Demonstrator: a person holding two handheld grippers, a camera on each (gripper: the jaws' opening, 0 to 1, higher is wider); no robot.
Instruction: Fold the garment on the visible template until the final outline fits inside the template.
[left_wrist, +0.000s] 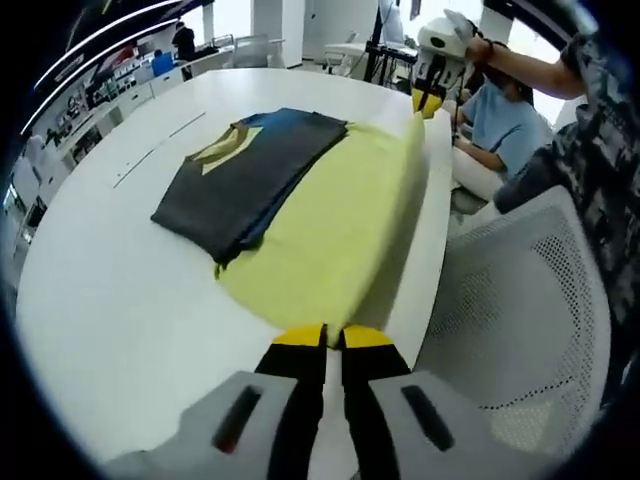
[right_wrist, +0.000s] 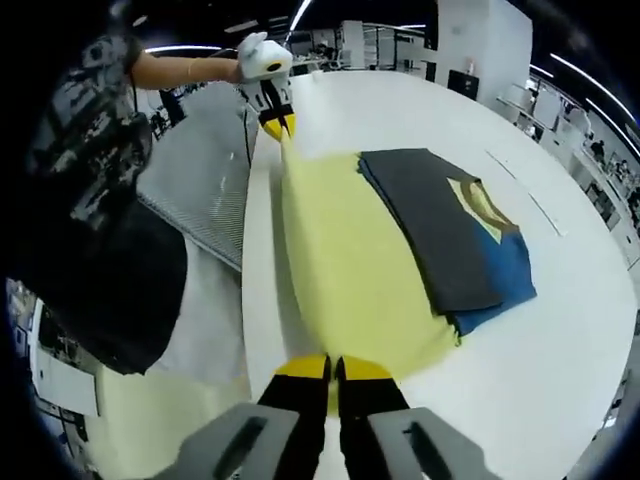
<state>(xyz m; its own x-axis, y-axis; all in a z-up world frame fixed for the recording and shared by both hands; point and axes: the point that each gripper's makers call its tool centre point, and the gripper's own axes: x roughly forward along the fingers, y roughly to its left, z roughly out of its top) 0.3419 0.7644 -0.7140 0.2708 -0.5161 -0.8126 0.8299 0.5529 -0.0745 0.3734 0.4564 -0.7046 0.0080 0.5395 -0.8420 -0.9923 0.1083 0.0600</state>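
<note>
A folded garment (left_wrist: 250, 180) (right_wrist: 450, 230), dark grey with blue and a yellow neckline, lies on a pale yellow cloth (left_wrist: 330, 230) (right_wrist: 350, 270) spread on the white table (left_wrist: 100, 300) (right_wrist: 560, 360). My left gripper (left_wrist: 333, 335) (right_wrist: 278, 125) is shut on one end of the cloth's chair-side edge. My right gripper (right_wrist: 334, 368) (left_wrist: 430, 100) is shut on the other end of that edge. The edge between them is raised off the table and curls over toward the garment.
A white mesh chair (left_wrist: 520, 300) (right_wrist: 200, 190) stands close against the table's edge beside the lifted cloth. A person in light blue (left_wrist: 505, 115) sits past the far gripper. Desks and equipment fill the room behind the table.
</note>
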